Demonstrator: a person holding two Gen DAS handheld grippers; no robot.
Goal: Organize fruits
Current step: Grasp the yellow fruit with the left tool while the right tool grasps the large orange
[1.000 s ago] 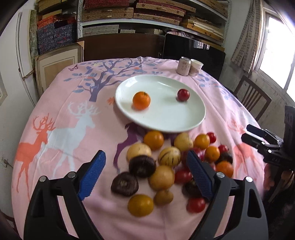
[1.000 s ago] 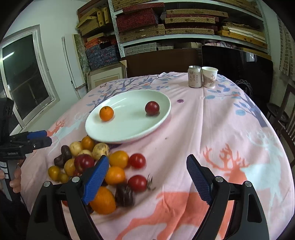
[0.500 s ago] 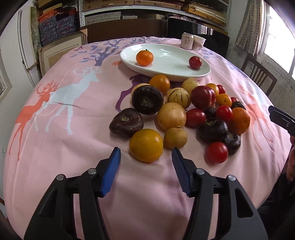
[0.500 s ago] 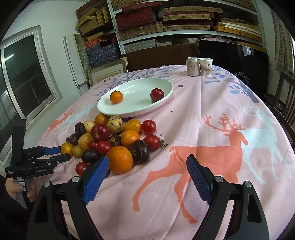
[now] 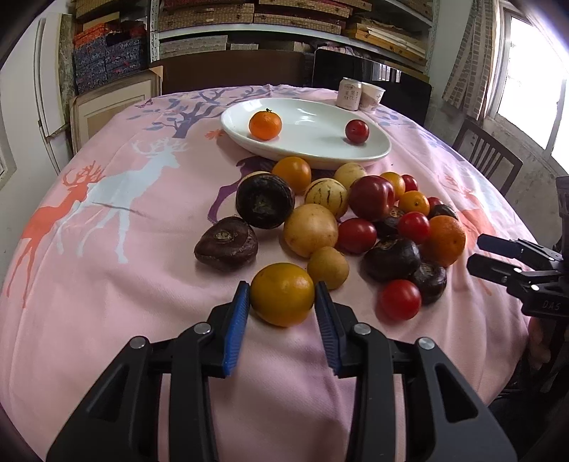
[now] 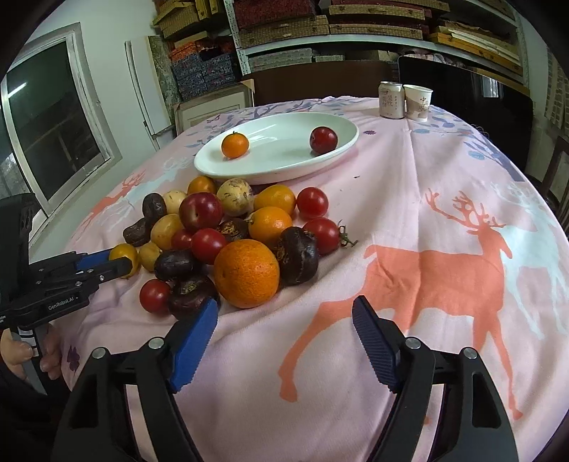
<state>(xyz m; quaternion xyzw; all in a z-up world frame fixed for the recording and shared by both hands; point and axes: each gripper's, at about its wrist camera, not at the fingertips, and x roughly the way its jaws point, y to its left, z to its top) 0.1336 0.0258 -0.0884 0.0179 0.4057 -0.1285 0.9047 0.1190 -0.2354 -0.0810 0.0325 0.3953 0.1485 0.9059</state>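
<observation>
A pile of mixed fruit [image 5: 348,220] lies on the pink tablecloth in front of a white plate [image 5: 313,145]. The plate holds a small orange [image 5: 265,124] and a red fruit [image 5: 356,131]. My left gripper [image 5: 281,302] is shut on a yellow-orange fruit [image 5: 282,294] at the pile's near edge; the fruit rests on the cloth. It also shows in the right wrist view [image 6: 122,256]. My right gripper [image 6: 284,320] is open and empty, just before a large orange [image 6: 246,273].
A can [image 5: 349,93] and a paper cup [image 5: 371,97] stand behind the plate. A wooden chair [image 5: 487,160] is at the table's right. Shelves with boxes [image 5: 249,21] line the back wall. The table's near edge curves below both grippers.
My left gripper dropped to the pile's near edge and closed its fingers onto the yellow-orange fruit. My right gripper moved lower and closer to the large orange, staying open.
</observation>
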